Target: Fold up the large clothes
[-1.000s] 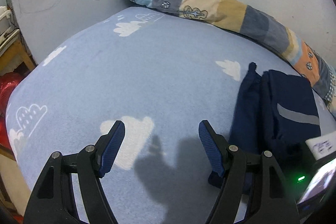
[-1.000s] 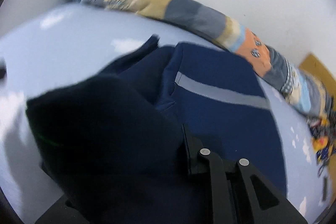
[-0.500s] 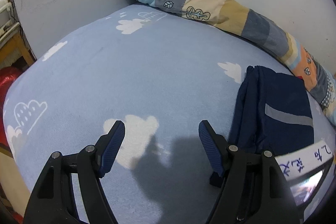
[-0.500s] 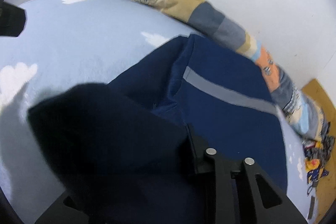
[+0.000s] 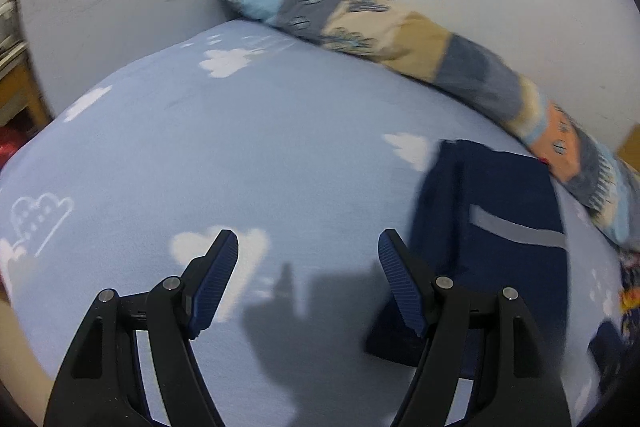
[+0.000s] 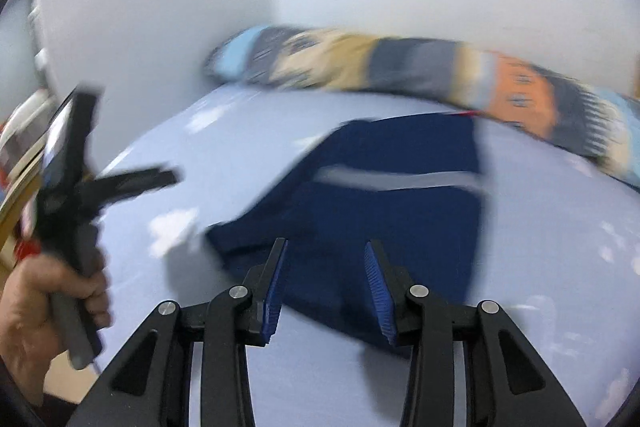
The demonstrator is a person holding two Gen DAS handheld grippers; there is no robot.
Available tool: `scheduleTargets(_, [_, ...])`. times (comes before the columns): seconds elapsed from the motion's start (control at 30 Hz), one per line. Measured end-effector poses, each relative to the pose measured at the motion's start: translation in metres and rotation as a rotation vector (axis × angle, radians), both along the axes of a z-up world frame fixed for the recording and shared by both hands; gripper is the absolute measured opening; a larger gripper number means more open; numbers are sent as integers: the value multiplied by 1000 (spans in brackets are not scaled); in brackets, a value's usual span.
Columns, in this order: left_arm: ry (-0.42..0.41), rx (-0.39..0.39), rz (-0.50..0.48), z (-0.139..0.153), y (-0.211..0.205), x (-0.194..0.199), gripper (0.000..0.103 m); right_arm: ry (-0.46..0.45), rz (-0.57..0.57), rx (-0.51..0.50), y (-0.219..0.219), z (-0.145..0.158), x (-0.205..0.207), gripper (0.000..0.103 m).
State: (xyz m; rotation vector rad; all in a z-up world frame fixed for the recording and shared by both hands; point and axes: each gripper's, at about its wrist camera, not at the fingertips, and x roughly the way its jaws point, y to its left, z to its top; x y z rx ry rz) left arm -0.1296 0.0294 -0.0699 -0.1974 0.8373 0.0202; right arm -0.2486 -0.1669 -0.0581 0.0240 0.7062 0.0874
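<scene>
Here my right hand-held gripper [image 6: 324, 283] hangs over the near edge of the folded navy garment [image 6: 392, 195] with its jaws part open; they have just been opening, and no cloth sits between the blue pads, so I judge the fold is laid and I have let go. My left hand-held gripper [image 5: 308, 283] stands wide and empty above the bare blue bed sheet [image 5: 260, 155], kept off to the side, I think, so it does not drag the cloth. The garment lies flat on the bed near the patchwork bolster [image 5: 420, 43] along the wall, grey stripe up. The right view alone shows my left hand [image 6: 48, 303] clasping its grip handle; the left view is sharper and shows the gripper's shadow and the garment's left edge lying doubled.
</scene>
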Motion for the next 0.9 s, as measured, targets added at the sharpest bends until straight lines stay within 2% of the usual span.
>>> scheduleTargets(0.03, [-13,1,-32,3,-8,0,72,-5,-51,-2,-21,1,-1,39])
scheduleTargets(0.07, [-23,3,-60,4,-14,-1,72,-1,-88,-6,-34,0,-1,29])
scheduleTargets(0.1, [-38,2,-111,7,-26,-2,72,14,-136,-1,-51,-5,0,13])
scheduleTargets(0.13, [-44,3,-149,8,-35,-2,72,30,-157,28,-62,-12,2,10])
scheduleTargets(0.2, [-57,20,-218,9,-55,-5,72,47,-172,99,-78,-30,3,9])
scheduleTargets(0.27, [-71,42,-289,8,-76,-7,72,94,-140,136,-77,-53,8,9])
scheduleTargets(0.33, [-67,75,-344,3,-96,-8,73,161,-123,89,-67,-76,19,9])
scheduleTargets(0.4, [-21,97,-400,-9,-115,-6,73,243,-99,43,-58,-101,32,9])
scheduleTargets(0.43, [6,105,-414,-16,-120,-4,73,249,-97,45,-57,-109,36,9])
scheduleTargets(0.5, [59,133,-422,-30,-129,1,73,250,-116,55,-57,-109,38,9])
scheduleTargets(0.6, [56,166,-414,-35,-133,3,73,242,-100,68,-57,-91,36,10])
scheduleTargets(0.67, [69,169,-385,-38,-134,10,73,162,-106,98,-66,-64,37,10])
scheduleTargets(0.73, [108,193,-340,-46,-133,16,73,114,-138,95,-73,-50,39,13])
scheduleTargets(0.77, [137,237,-314,-53,-133,19,74,120,-138,88,-75,-51,42,16])
scheduleTargets(0.9, [160,297,-296,-65,-135,22,84,309,-110,30,-65,-96,60,17])
